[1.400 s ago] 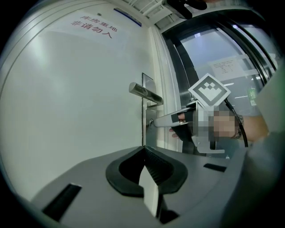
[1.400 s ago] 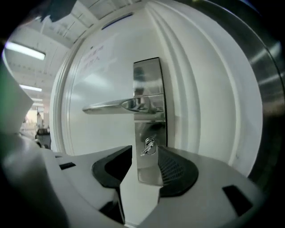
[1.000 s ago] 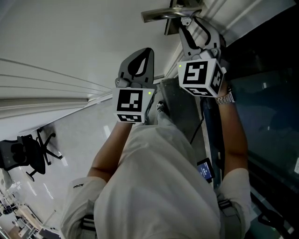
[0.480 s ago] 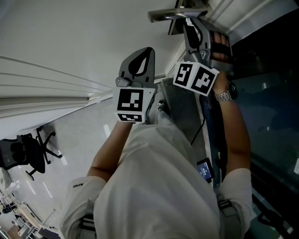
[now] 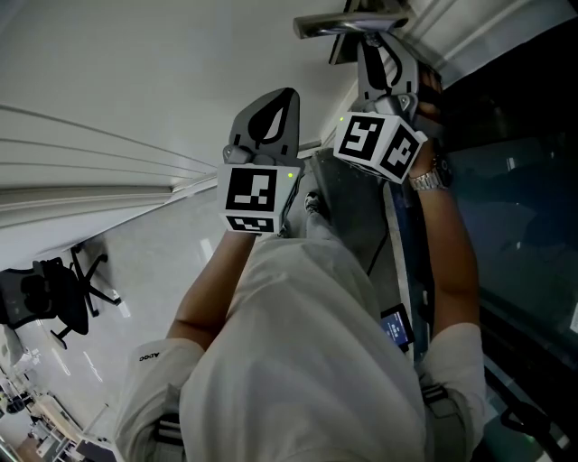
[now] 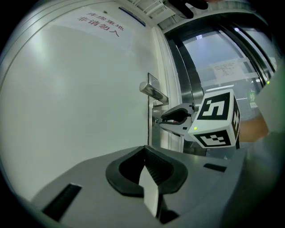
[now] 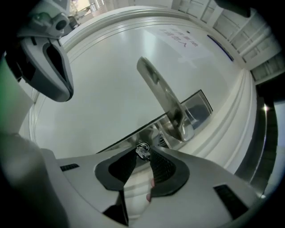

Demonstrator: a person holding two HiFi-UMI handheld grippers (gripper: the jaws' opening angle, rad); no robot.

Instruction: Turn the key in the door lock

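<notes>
A white door [image 5: 135,72] carries a metal lever handle [image 5: 348,23], also seen as the handle [image 7: 160,89] on its lock plate [image 7: 196,107]. Just under the handle a small key [image 7: 142,151] sticks out of the lock. My right gripper [image 7: 143,151] points level at it. Its jaws are closing, with the key between their tips but no firm press visible. From the head view the right gripper [image 5: 366,41] reaches up under the handle. My left gripper [image 5: 287,95] hovers shut and empty to the left, off the door; it watches the right gripper [image 6: 156,121] at the lock.
A metal frame and a dark glass panel [image 5: 524,180] run along the right of the door. A printed sign [image 6: 100,24] sits high on the door. An office chair [image 5: 63,293] stands far off at the left. A phone [image 5: 396,327] shows at the person's hip.
The right gripper has rolled, tilting its marker cube, and sits slightly nearer the handle. Its jaws have narrowed around the key. The left gripper has hardly moved.
</notes>
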